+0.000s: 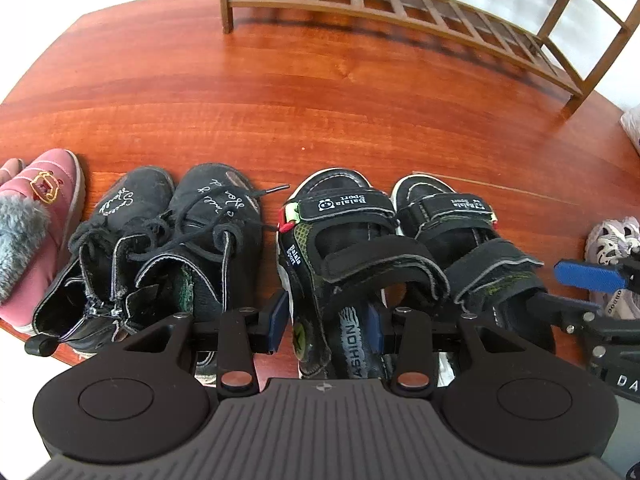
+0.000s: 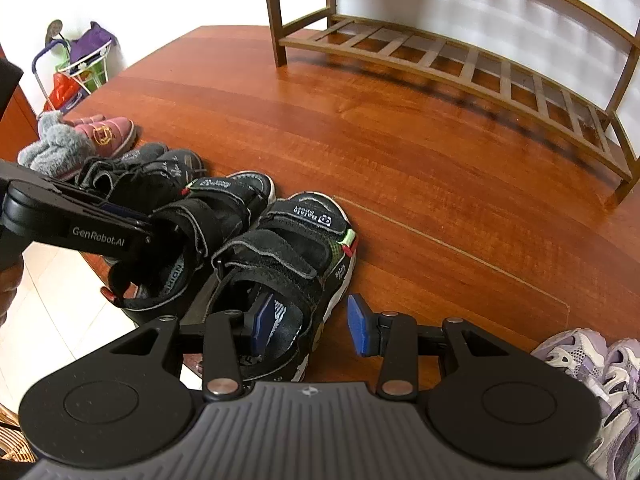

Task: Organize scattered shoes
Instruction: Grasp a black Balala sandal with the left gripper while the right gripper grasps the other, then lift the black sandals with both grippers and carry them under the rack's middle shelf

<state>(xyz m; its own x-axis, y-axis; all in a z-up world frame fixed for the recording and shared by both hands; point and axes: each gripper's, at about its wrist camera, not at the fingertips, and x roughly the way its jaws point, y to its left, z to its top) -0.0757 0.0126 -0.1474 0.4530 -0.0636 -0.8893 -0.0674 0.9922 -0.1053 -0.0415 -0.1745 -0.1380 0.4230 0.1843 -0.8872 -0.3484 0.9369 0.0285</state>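
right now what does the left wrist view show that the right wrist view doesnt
Only the left wrist view shows the black lace-up boots' laces, the script on their toes, and the left gripper straddling one wall of the left sandal.

Only the right wrist view shows the cart with bags by the far wall, and the right gripper with one pad inside the right sandal and one outside.

Both show the sandal pair, the boots, the pink slippers, the purple sneakers and the wooden shoe rack.

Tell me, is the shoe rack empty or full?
Empty as far as shown. The rack shows bare slats on its bottom shelf in both views; all shoes sit on the floor. Its upper part is cut off.
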